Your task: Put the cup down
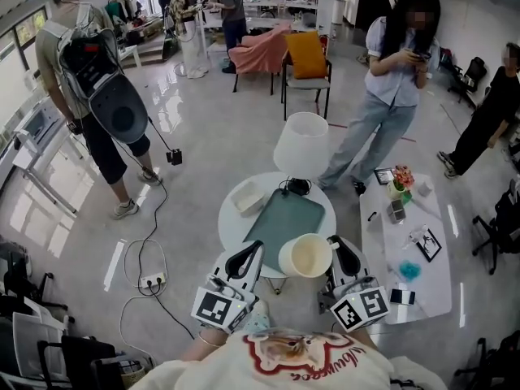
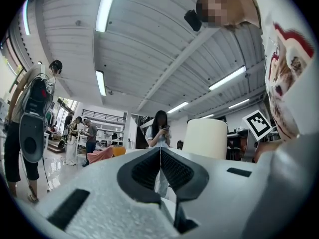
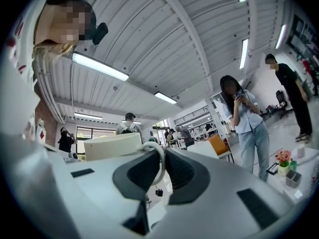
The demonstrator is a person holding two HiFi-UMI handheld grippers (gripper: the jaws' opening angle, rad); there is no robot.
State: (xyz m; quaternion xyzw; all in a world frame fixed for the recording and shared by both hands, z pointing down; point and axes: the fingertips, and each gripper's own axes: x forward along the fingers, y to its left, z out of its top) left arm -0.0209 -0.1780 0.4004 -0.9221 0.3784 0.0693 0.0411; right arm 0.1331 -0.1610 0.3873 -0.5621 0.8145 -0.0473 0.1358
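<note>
Two grippers show, and the right gripper (image 3: 160,169) has its jaws pinched together on the looped handle (image 3: 160,156) of the cream cup (image 1: 306,255), which stands upright at that gripper's 9 o'clock. The left gripper (image 2: 159,167), at the cup's 9 o'clock, has its jaws pressed together with nothing between them. In the head view the cup overlaps the 6 o'clock edge of a green mat (image 1: 288,216) on a round white table (image 1: 231,218), with a long white table (image 1: 435,287) at 3 o'clock.
</note>
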